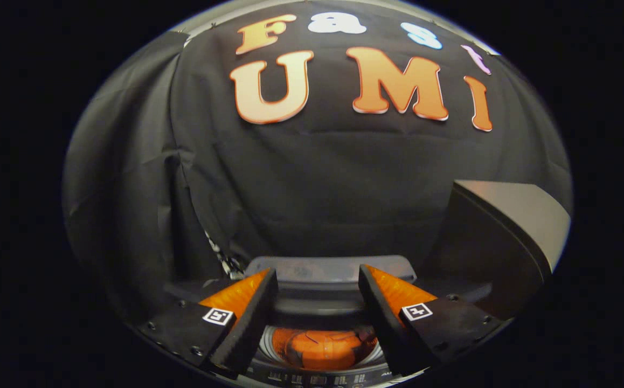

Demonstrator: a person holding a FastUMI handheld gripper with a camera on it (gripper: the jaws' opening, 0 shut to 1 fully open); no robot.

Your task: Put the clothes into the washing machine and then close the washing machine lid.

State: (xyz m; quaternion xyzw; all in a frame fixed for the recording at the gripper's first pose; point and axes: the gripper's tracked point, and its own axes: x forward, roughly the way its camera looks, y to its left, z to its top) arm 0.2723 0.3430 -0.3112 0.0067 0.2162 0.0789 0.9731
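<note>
Orange garment: clothes (pixel 323 349) lie bunched inside the washing machine drum, seen low between the two fingers and below their tips; nothing touches them.
Gripper: the gripper (pixel 317 276) hangs above the tub with its fingers spread wide, nothing held between them; each finger carries a small square marker on its upper face.
Fingers: one finger (pixel 247 318) stands on either side of the drum opening, the tips pointing forward over the machine's far rim.
Drum: the ribbed metal wall of the drum (pixel 265 345) curves around the clothes; the opening is uncovered.
Control strip: a dark band with small markings (pixel 317 379) runs along the near edge of the washing machine; the markings are too small to make out.
Far rim: a pale grey moulded edge of the washing machine (pixel 331 268) lies just beyond the fingertips.
Lid: the washing machine lid (pixel 498 237) stands raised at the right of the tub, tilted upright, its dark inner face turned toward the opening and its grey edge catching light.
Backdrop: black cloth wall (pixel 317 183) hangs behind the machine, with folds at the left.
</note>
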